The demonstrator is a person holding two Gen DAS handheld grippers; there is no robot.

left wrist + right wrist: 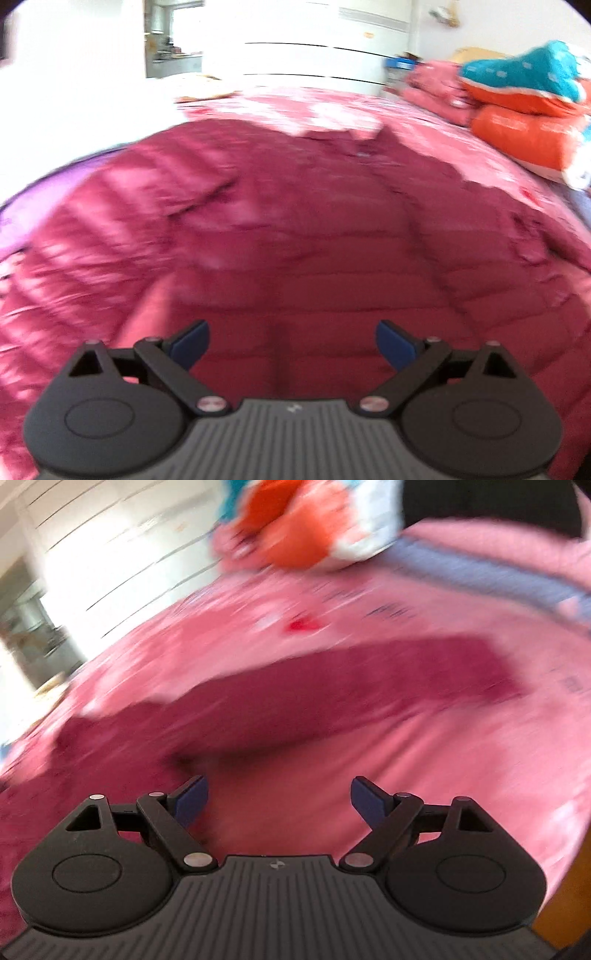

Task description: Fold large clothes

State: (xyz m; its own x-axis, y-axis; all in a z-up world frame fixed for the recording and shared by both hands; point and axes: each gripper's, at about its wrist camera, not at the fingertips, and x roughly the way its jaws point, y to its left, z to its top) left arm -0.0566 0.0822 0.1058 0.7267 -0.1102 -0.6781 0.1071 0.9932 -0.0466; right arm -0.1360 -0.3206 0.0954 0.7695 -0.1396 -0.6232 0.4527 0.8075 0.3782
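Observation:
A large dark red quilted jacket (pixel 295 229) lies spread on a pink bed sheet (pixel 332 107). My left gripper (pixel 292 345) is open and empty, hovering just above the jacket's body. In the right wrist view one sleeve of the jacket (pixel 351 694) stretches to the right across the pink sheet (pixel 461 757). My right gripper (pixel 279 799) is open and empty, above the sheet just below that sleeve, with its left finger (pixel 190 799) at the jacket's edge. Both views are motion-blurred.
Orange and teal pillows (pixel 524 107) and folded pink bedding (pixel 436 92) are stacked at the far right of the bed. A white wardrobe (pixel 314 48) stands behind the bed. The pillows also show in the right wrist view (pixel 295 535). A wooden bed edge (pixel 565 904) is at lower right.

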